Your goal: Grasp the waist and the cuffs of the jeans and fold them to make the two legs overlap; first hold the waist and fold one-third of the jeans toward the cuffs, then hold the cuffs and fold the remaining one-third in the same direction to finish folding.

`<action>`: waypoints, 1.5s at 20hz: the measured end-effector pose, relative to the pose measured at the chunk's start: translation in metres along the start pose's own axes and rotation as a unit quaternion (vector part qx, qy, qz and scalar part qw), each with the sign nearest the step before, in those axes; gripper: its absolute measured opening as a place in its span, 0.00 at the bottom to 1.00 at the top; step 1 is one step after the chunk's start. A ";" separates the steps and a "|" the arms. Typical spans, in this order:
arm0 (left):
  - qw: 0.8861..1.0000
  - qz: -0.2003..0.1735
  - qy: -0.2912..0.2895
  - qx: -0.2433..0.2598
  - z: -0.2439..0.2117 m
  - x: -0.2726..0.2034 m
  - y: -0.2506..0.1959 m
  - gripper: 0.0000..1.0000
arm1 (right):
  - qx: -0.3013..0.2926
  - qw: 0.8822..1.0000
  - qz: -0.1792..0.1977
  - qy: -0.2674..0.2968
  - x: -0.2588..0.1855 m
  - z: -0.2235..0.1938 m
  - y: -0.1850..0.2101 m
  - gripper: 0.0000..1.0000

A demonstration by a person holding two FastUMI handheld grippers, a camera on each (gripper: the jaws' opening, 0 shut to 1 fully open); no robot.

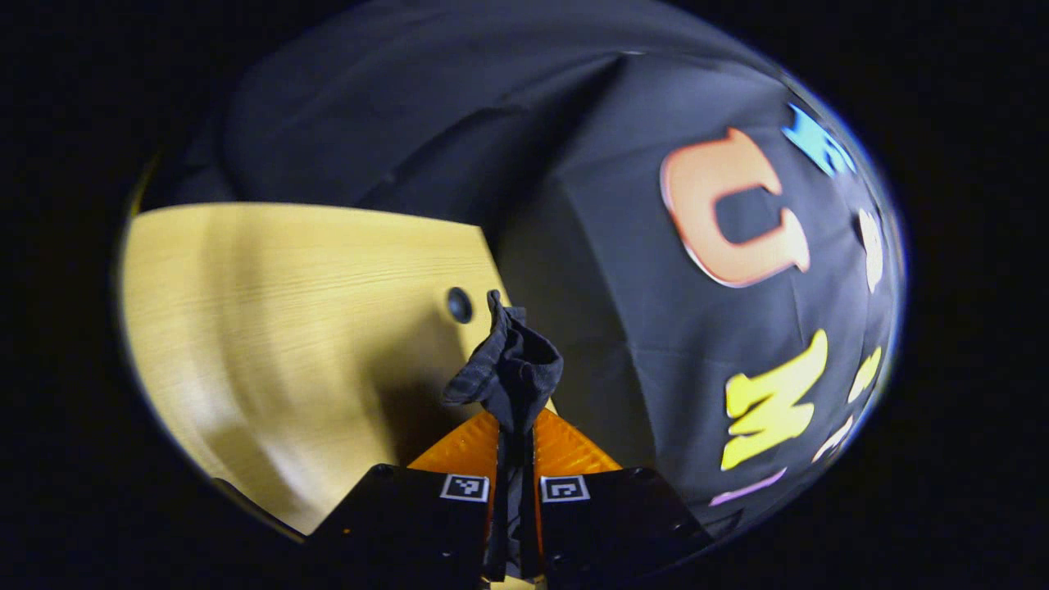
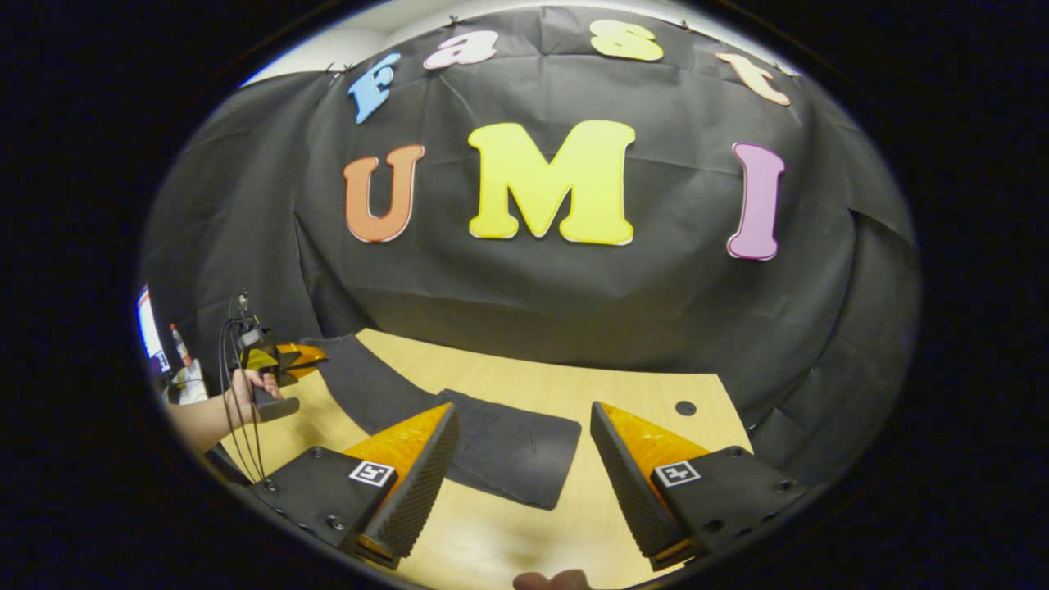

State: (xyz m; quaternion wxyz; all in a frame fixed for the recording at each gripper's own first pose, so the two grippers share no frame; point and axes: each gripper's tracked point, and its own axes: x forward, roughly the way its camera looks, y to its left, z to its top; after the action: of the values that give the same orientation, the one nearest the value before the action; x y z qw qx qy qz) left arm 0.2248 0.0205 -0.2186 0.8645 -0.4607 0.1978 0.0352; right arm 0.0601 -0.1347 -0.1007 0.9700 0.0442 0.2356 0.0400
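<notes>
The dark jeans lie on the wooden table. Their waist end rests flat between and just beyond the fingers of my right gripper, which stands open above it without touching. One long leg runs back and left to my left gripper, held by a hand. In the left gripper view, the left gripper is shut on a bunched cuff end of the jeans, which sticks up past the fingertips above the table.
A round dark hole sits in the table near its far right corner; the same kind of hole shows beside the cuff. The black cloth wall closes the booth behind the table. Cables hang from the left gripper.
</notes>
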 end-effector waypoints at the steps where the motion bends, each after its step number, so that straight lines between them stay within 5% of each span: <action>1: 0.999 -0.013 0.000 0.041 -0.009 -0.006 -0.022 0.09 | 0.003 1.000 0.001 -0.010 -0.005 0.004 -0.006 0.99; 4: 0.986 -0.051 0.006 0.159 -0.052 -0.008 -0.095 0.09 | 0.016 0.999 -0.007 -0.028 -0.024 0.005 -0.033 0.99; 9: 0.938 -0.098 0.031 0.330 -0.149 0.016 -0.167 0.09 | 0.031 0.998 -0.050 -0.039 -0.054 -0.005 -0.093 0.99; 16: 0.876 -0.097 0.079 0.466 -0.278 0.061 -0.138 0.09 | 0.032 0.993 -0.115 -0.019 -0.086 -0.028 -0.162 0.99; 19: 0.874 -0.077 0.117 0.466 -0.318 0.069 -0.107 0.11 | 0.023 0.991 -0.129 -0.004 -0.091 -0.039 -0.177 0.99; 24: 0.888 -0.050 0.144 0.434 -0.354 0.082 -0.079 0.21 | 0.005 0.991 -0.131 0.014 -0.085 -0.045 -0.179 0.99; 28: 0.888 -0.060 0.145 0.433 -0.366 0.076 -0.089 0.60 | -0.003 0.993 -0.117 0.013 -0.078 -0.043 -0.162 0.99; 29: 0.885 -0.064 0.145 0.438 -0.368 0.074 -0.093 0.81 | -0.004 0.994 -0.112 0.012 -0.078 -0.041 -0.155 0.99; 30: 0.883 -0.066 0.145 0.441 -0.367 0.070 -0.095 0.89 | -0.006 0.994 -0.108 0.011 -0.077 -0.042 -0.150 0.99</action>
State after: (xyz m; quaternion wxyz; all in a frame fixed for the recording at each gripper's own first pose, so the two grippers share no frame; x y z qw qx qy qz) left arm 0.1987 -0.3397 -0.3535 0.9405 -0.0440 0.2851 -0.1795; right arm -0.0190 -0.2885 -0.1186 0.9663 0.0127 0.2493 -0.0633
